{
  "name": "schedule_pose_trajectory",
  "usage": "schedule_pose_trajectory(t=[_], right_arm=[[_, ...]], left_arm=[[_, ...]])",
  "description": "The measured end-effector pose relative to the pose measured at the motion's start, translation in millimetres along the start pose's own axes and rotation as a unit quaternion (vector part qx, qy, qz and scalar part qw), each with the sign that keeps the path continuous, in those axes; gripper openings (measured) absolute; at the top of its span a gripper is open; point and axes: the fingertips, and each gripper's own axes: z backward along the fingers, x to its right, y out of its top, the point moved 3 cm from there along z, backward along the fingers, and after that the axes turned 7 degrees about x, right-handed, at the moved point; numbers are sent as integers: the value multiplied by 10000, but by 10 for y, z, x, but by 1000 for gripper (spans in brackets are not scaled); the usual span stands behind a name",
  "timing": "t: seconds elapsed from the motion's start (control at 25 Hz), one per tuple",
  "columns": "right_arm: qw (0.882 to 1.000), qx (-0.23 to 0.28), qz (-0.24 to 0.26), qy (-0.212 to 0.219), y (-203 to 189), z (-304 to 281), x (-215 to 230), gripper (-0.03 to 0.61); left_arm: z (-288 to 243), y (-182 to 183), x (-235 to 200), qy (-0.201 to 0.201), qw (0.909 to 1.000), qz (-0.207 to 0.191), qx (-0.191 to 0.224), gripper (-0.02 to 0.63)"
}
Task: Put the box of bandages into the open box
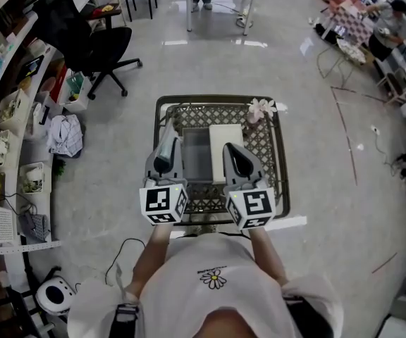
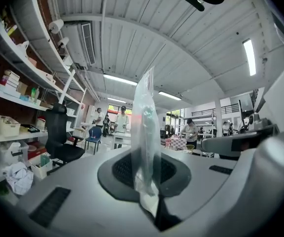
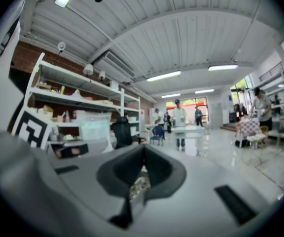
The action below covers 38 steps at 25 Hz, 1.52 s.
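Cart [image 1: 217, 98]: wire basket beneath both tools.
Open box [image 1: 197, 162]: grey, in the cart's left half.
White box [image 1: 226, 146]: probably the bandages; lies flat just right of the open box, ungripped.
Left gripper [image 1: 168, 136]: pinching clear plastic film [image 2: 144, 132].
Right gripper [image 1: 229, 150]: pressed together on an unidentifiable speckled scrap [image 3: 139, 186].
Advice: spread the right jaws, clamp the white box's edges, carry it level.

Bright, even light from ceiling strip lights [image 2: 120, 79] leaves white glare on the glossy floor [image 1: 210, 55]. Both gripper views curve into dark corners; the right one is blurred.
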Motion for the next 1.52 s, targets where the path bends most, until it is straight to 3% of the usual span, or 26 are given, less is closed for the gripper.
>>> schedule_pose_trajectory(t=[0.44, 0.84, 1.08, 1.24, 1.52], right_arm=[[9994, -249, -99, -202, -161, -22, 122, 30], [9962, -593, -190, -613, -346, 80, 317, 29], [9921, -838, -259, -898, -520, 230, 434, 30], [9885, -1019, -322, -1067, -633, 345, 531, 31], [9849, -1162, -415, -1216, -760, 409, 583, 29]], left_arm=[[-458, -1007, -24, -196, 9910, 8, -1325, 40], [-671, -1936, 21, -421, 9665, 417, -2499, 40], [-659, -2579, 60, -497, 9320, 468, -3559, 38], [-632, -2853, 111, -609, 9112, 497, -4043, 38], [-558, -3183, 167, -673, 8648, 1139, -4843, 40]])
